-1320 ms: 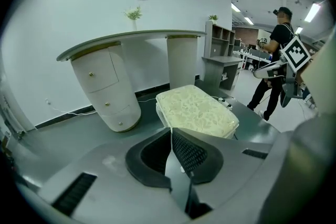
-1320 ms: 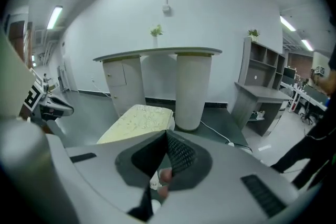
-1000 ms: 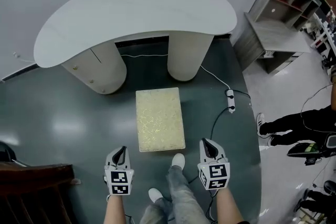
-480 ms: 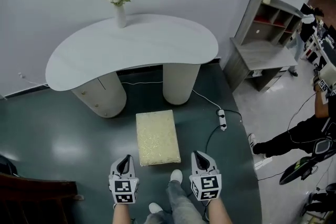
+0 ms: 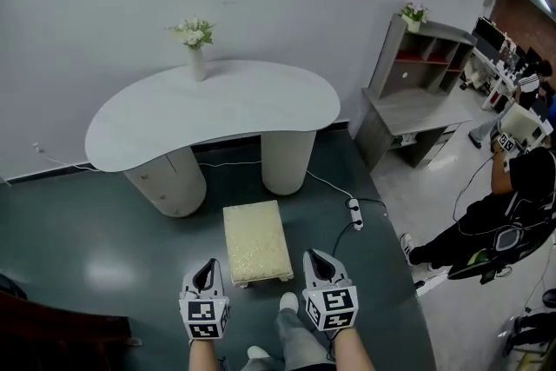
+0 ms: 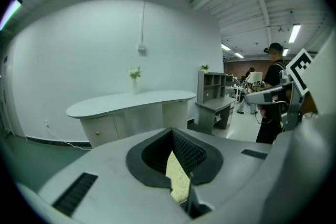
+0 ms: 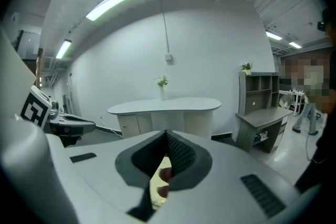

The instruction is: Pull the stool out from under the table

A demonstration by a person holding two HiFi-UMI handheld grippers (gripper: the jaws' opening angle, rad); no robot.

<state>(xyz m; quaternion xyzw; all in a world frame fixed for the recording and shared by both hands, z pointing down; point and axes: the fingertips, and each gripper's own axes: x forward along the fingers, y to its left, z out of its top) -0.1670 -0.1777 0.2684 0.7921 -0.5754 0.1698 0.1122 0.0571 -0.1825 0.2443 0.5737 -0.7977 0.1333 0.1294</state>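
A cream rectangular stool (image 5: pixel 254 241) stands on the dark green floor in front of the white kidney-shaped table (image 5: pixel 213 111), out from under it. My left gripper (image 5: pixel 207 276) is shut and empty, held just left of the stool's near end. My right gripper (image 5: pixel 317 266) is shut and empty too, just right of that end. Neither touches the stool. In the left gripper view a sliver of the stool (image 6: pixel 178 181) shows through the jaws, with the table (image 6: pixel 131 102) beyond. The right gripper view shows the table (image 7: pixel 164 106) ahead.
A white vase of flowers (image 5: pixel 196 48) stands on the table's back edge. A power strip and cable (image 5: pixel 354 213) lie on the floor right of the stool. A grey shelf unit (image 5: pixel 417 91) stands at the right, a person (image 5: pixel 495 217) beyond it. My shoes (image 5: pixel 288 303) are by the stool.
The head view has pulled back and tilted up, so the table and stool appear smaller and farther off. Both grippers stay shut beside the stool's near end.
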